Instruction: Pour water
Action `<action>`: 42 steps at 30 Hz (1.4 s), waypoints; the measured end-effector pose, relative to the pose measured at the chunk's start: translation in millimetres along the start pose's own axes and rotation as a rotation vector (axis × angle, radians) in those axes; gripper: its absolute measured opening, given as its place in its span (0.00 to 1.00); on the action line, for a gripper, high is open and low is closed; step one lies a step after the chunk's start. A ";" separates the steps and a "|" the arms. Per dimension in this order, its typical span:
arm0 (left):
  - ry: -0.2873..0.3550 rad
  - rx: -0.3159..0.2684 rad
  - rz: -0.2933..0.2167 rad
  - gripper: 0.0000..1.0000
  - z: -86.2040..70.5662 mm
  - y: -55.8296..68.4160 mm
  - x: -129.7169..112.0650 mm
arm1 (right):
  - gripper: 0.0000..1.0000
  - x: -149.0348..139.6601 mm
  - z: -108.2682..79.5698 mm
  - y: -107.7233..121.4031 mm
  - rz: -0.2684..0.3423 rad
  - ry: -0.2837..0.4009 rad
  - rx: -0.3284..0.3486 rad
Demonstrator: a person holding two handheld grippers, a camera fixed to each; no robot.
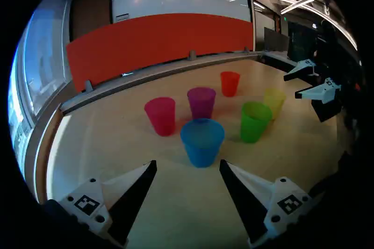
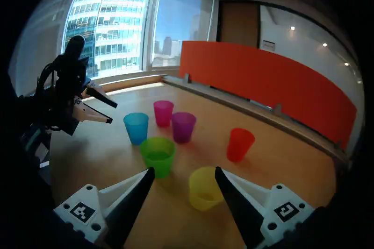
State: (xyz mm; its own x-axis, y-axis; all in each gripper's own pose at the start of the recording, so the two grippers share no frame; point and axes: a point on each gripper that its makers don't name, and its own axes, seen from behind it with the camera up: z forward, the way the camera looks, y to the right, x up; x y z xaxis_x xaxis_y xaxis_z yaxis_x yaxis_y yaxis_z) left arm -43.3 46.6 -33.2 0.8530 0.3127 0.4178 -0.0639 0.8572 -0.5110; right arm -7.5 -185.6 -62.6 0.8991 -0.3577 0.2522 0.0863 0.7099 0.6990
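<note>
A pale wooden tabletop [image 1: 117,146] is spreading across the lower frame, with an orange divider panel [image 1: 159,43] standing along its far edge. In the right gripper view, tall windows [image 2: 112,24] are letting daylight in at upper left.

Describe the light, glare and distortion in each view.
Left gripper view: the fisheye bows the red panel and table edge into arcs, daylight washes out the window at the left, the blue cup is sharp. Right gripper view: the bright window leaves the left gripper a dark silhouette, sunlight streaks the table by the sill.
</note>
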 end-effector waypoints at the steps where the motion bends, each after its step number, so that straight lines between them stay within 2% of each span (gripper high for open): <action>1: 0.011 0.009 -0.013 1.00 -1.2 -2.2 1.6 | 1.00 0.7 -2.8 3.8 0.009 0.009 -0.013; 11: 0.157 0.141 -0.106 1.00 -17.1 -31.0 26.4 | 1.00 12.0 -25.1 40.4 0.071 0.110 -0.158; 21: 0.295 0.246 -0.137 1.00 -28.1 -46.1 52.7 | 1.00 19.0 -38.2 82.8 0.115 0.208 -0.355; 29: 0.390 0.351 -0.155 1.00 -42.5 -60.9 65.3 | 1.00 31.1 -61.5 125.1 0.154 0.316 -0.547; 37: 0.441 0.416 -0.180 1.00 -50.0 -68.8 64.1 | 1.00 30.0 -89.2 149.8 0.159 0.378 -0.718; 42: 0.447 0.437 -0.183 1.00 -50.6 -70.6 60.7 | 1.00 27.9 -102.0 157.2 0.176 0.399 -0.786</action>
State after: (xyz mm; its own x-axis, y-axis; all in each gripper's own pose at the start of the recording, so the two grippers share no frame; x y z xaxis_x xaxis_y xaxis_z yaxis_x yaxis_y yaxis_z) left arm 39.2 -15.6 -9.8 0.9973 0.0266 0.0681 -0.0219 0.9973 -0.0696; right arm 74.9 -22.1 -14.0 0.9966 -0.0714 -0.0415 0.0705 0.9972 -0.0241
